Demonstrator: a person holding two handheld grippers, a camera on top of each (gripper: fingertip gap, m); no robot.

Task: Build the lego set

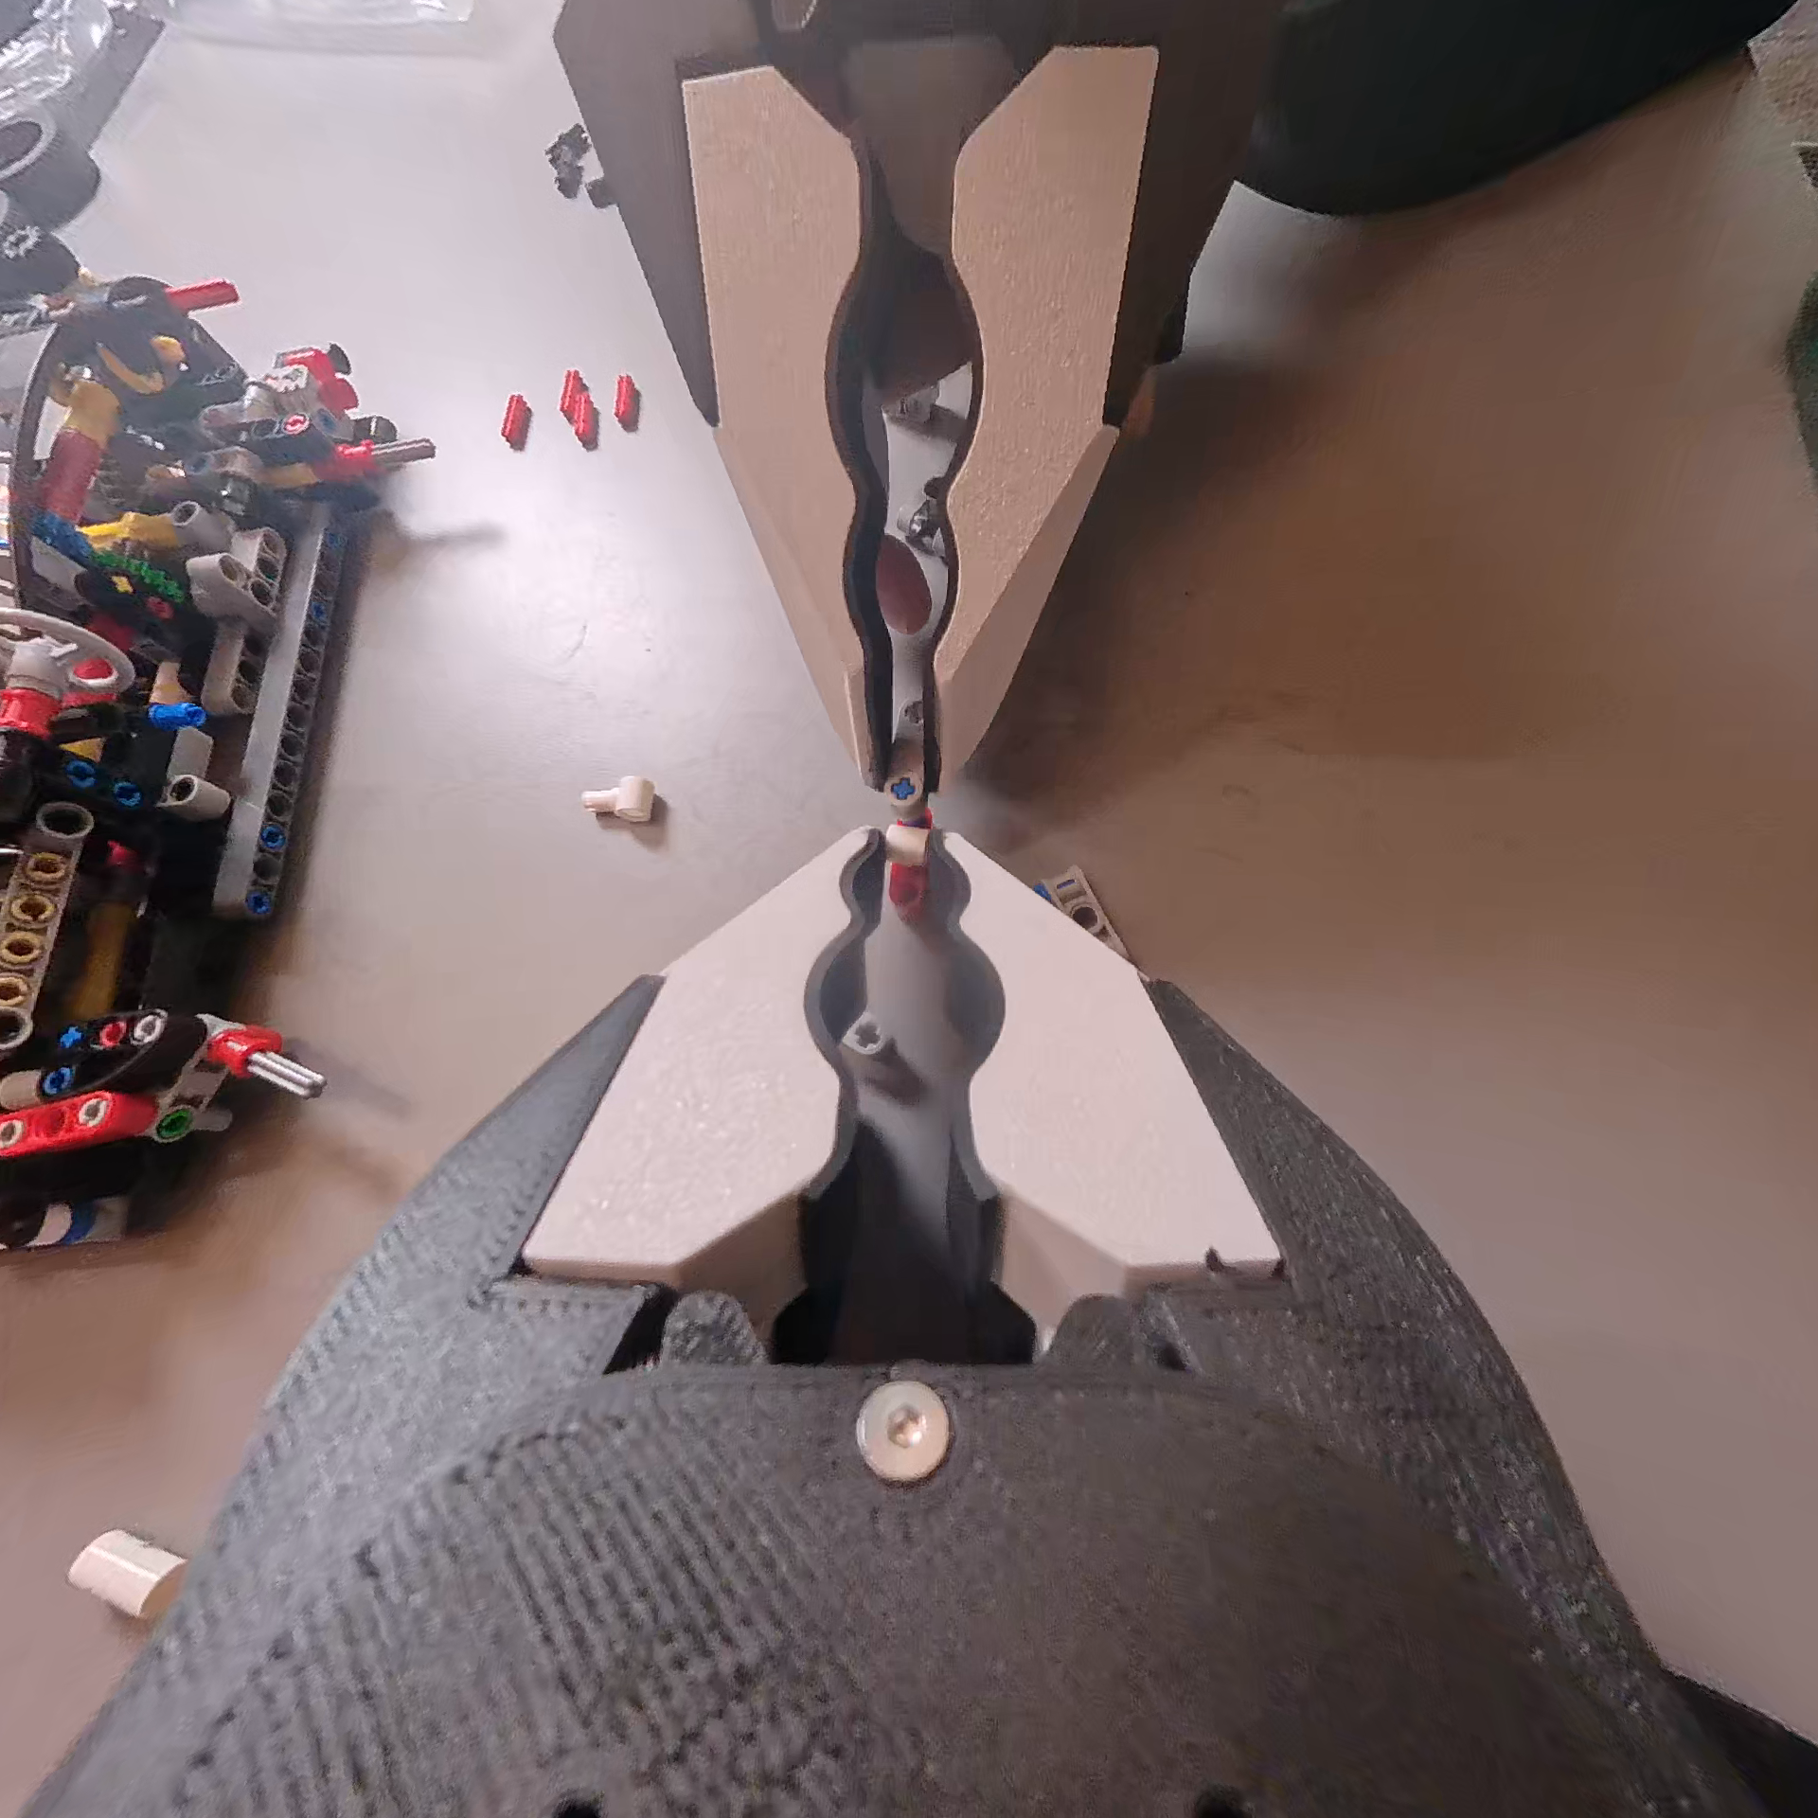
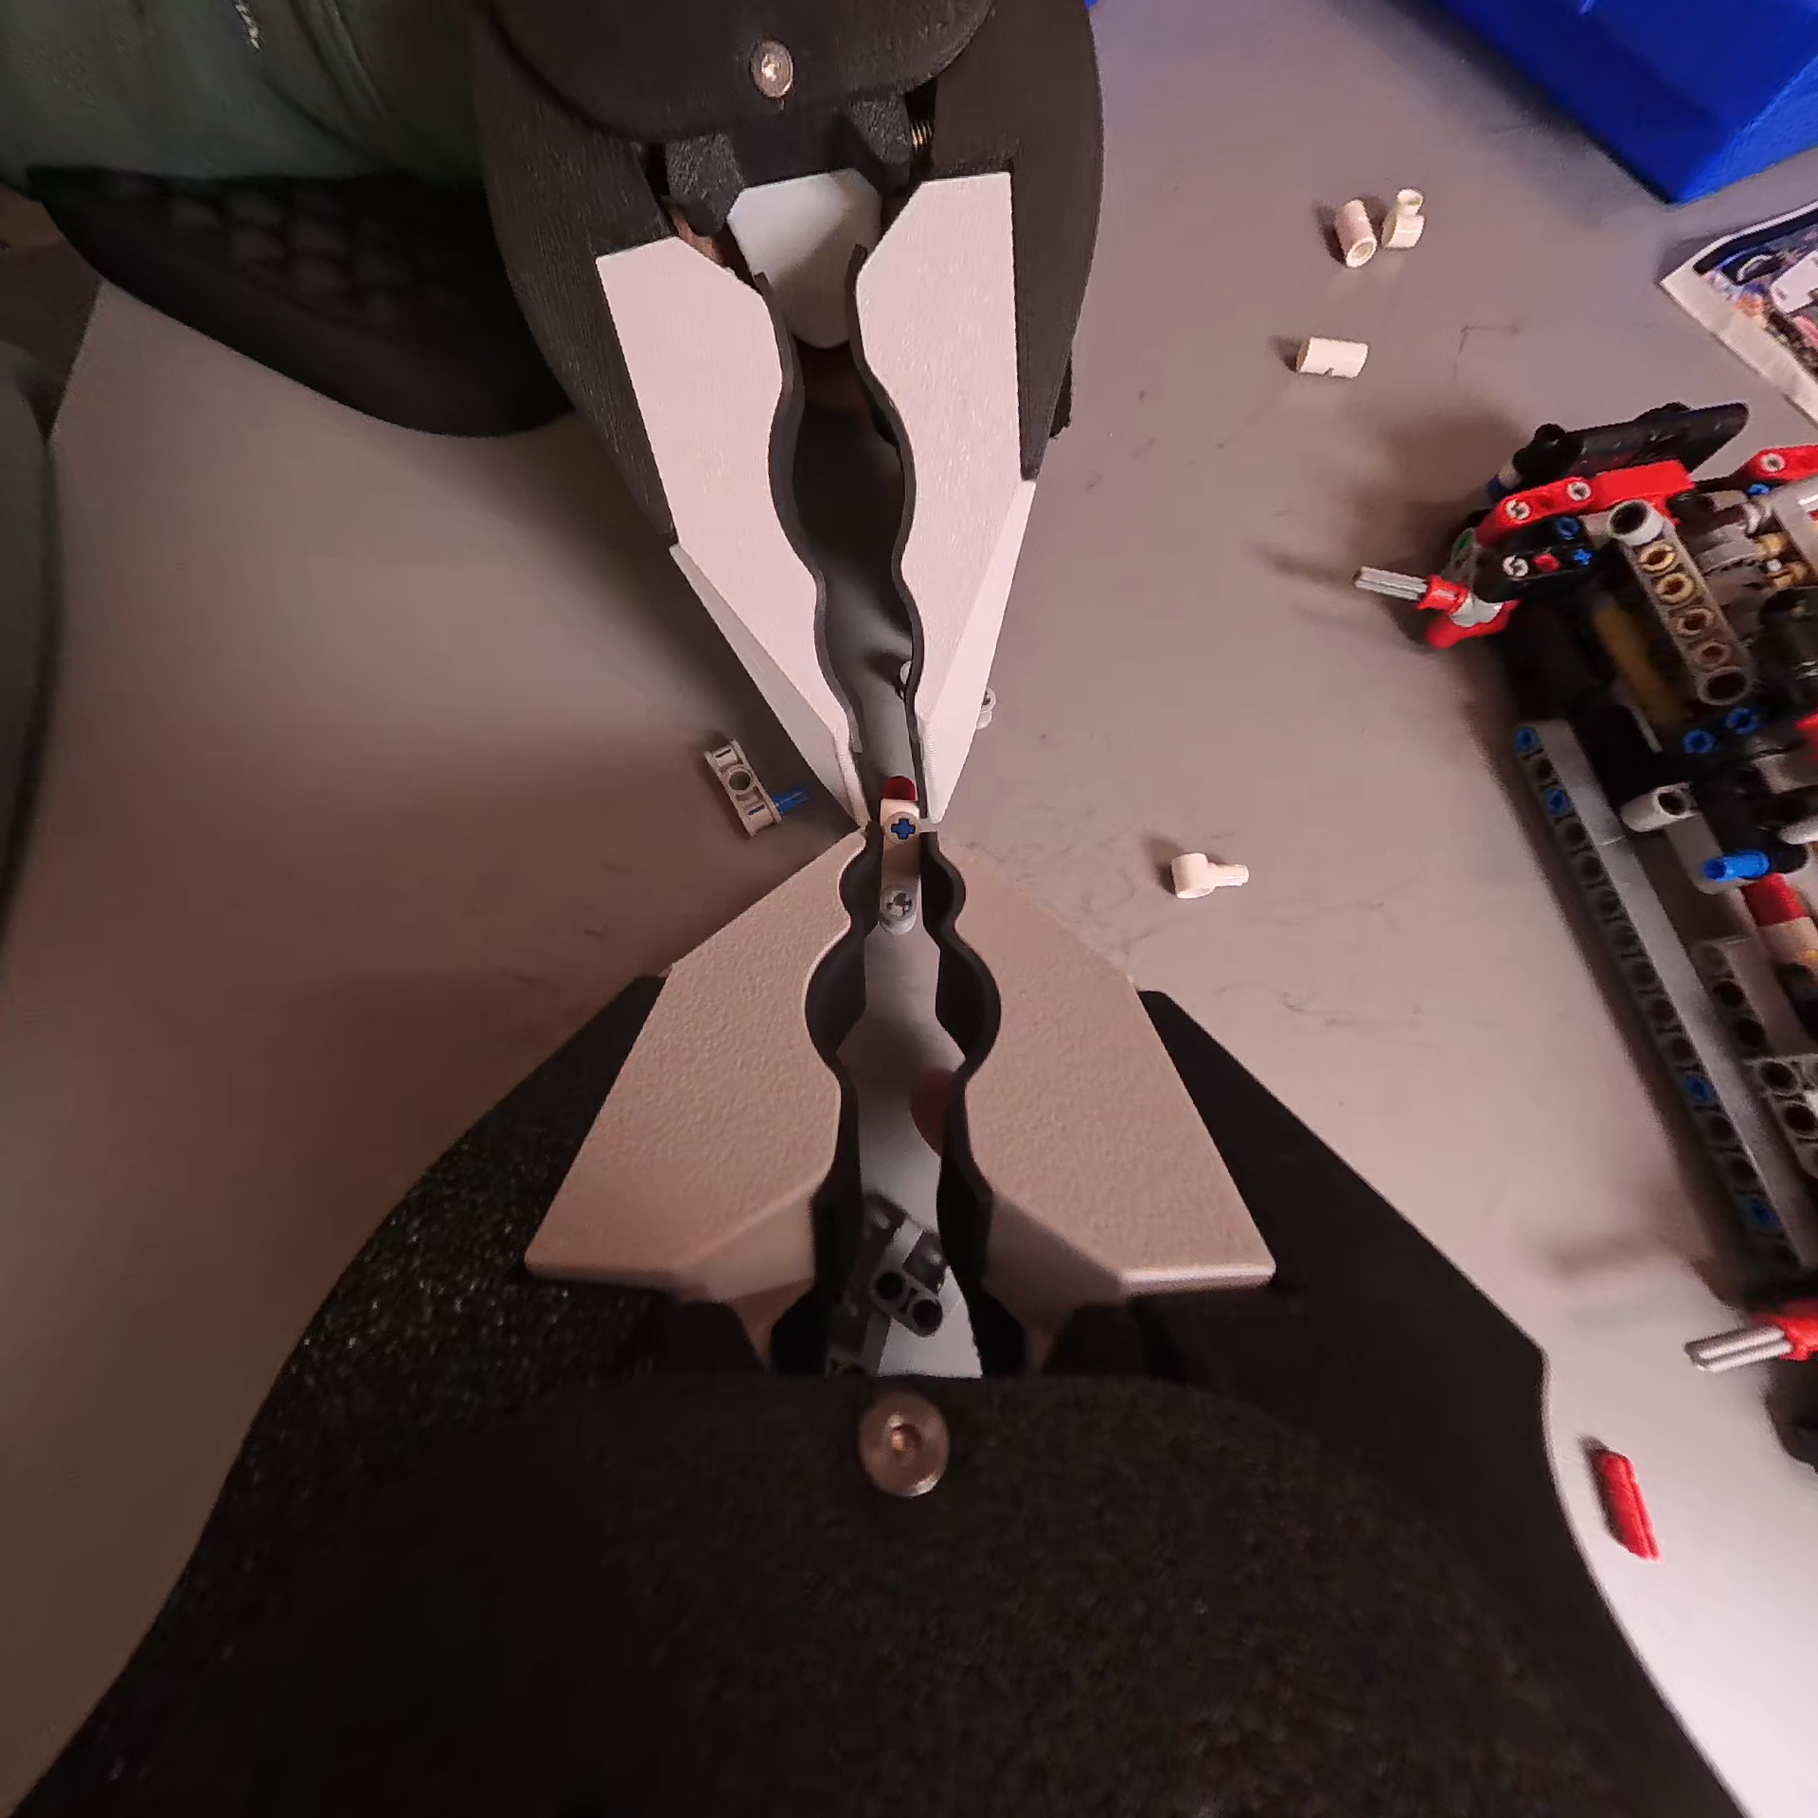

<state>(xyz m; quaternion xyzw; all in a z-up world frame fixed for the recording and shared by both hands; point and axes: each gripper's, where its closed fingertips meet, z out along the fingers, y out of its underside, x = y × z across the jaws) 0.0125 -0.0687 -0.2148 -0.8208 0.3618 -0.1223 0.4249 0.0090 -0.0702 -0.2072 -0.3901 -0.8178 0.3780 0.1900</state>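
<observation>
**Two claws tip to tip over the desk**

I have both claws meeting nose to nose above the desk (image 1: pixel 492 197), each pointing straight at the other. My left claw (image 1: pixel 905 856) is pinched narrow on a small red pin with a white bush (image 1: pixel 906 866) at its very tip. My right claw (image 2: pixel 900 846) is likewise closed tight on a pale grey connector with a blue cross axle (image 2: pixel 900 828) in its end. The two small pieces touch, or nearly so; I cannot tell whether they are joined.

The fingers are flat, pale wedge plates with a wavy dark rubber lining along the inner edges, mounted in rough, black printed bodies with a silver screw at the centre.

The half-built lego set (image 1: pixel 148 689) lies well off to the side on the desk: a dense frame of grey holed beams, black, red and yellow parts and blue pins. Loose red pins (image 1: pixel 580 403) and a white connector (image 1: pixel 625 797) lie between it and the claws.
</observation>
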